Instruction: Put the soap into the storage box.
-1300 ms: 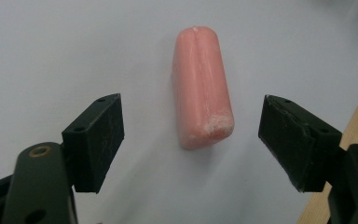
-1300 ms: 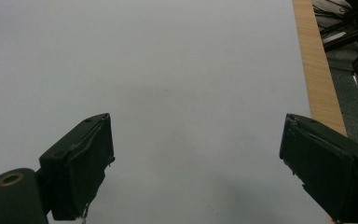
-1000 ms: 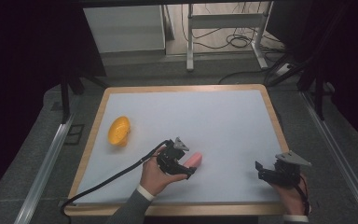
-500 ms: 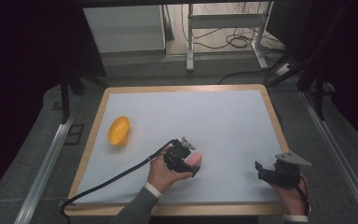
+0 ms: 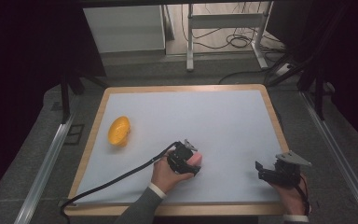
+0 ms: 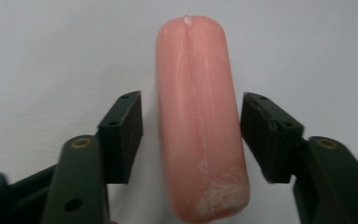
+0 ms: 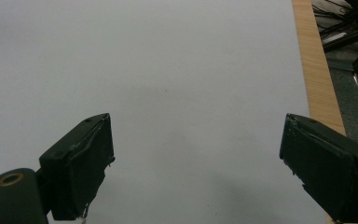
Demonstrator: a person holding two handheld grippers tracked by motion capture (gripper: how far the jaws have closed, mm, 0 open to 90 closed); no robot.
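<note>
— What's on the bench (image 5: 223, 112)?

— A white matte sheet in a wooden frame; a glossy yellow bowl (image 5: 119, 130) well apart at the left. Near the front edge lies a smooth pink sausage (image 6: 199, 126), rounded at both ends.

— And the grippers?

— The left gripper (image 5: 189, 161) straddles the sausage; its fingers (image 6: 121, 135) have just been closing but don't touch it yet. The right gripper (image 7: 196, 163) hangs open over bare sheet.

— Risk?

— That slick skin (slightly scuffed) could squirt out if the fingers pinch off-centre.
</note>
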